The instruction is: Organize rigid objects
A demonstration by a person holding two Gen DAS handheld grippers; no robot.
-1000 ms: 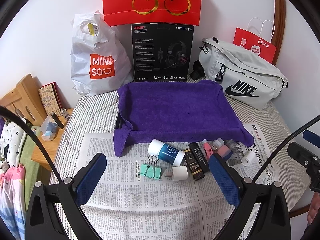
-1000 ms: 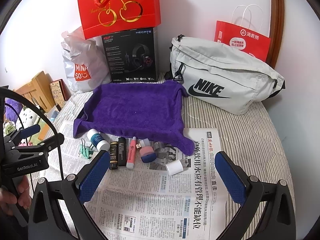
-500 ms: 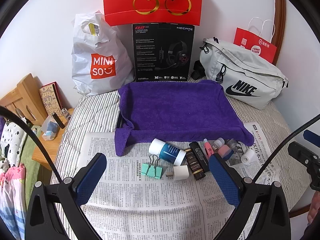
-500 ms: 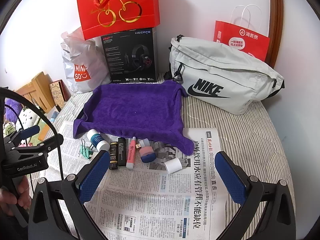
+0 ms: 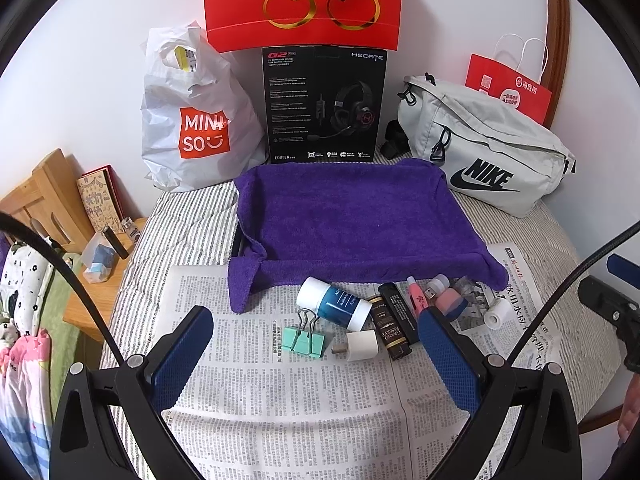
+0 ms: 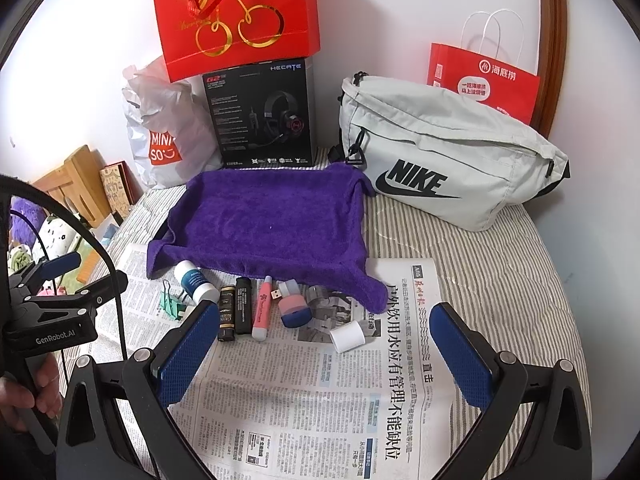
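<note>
Small rigid objects are lying in a row on the newspaper (image 5: 304, 408) just in front of the purple towel-lined tray (image 5: 352, 216).

You are holding both tongs wide apart with nothing in them: the left tongs (image 5: 316, 356) are hovering over the teal binder clips (image 5: 303, 339) and white plug adapter (image 5: 361, 345), beside the blue-and-white bottle (image 5: 335, 307); the right tongs (image 6: 325, 354) are hanging near the white cap (image 6: 347, 335), with the pink tube (image 6: 262, 309) and two dark lighters (image 6: 235, 312) towards their left finger.
</note>
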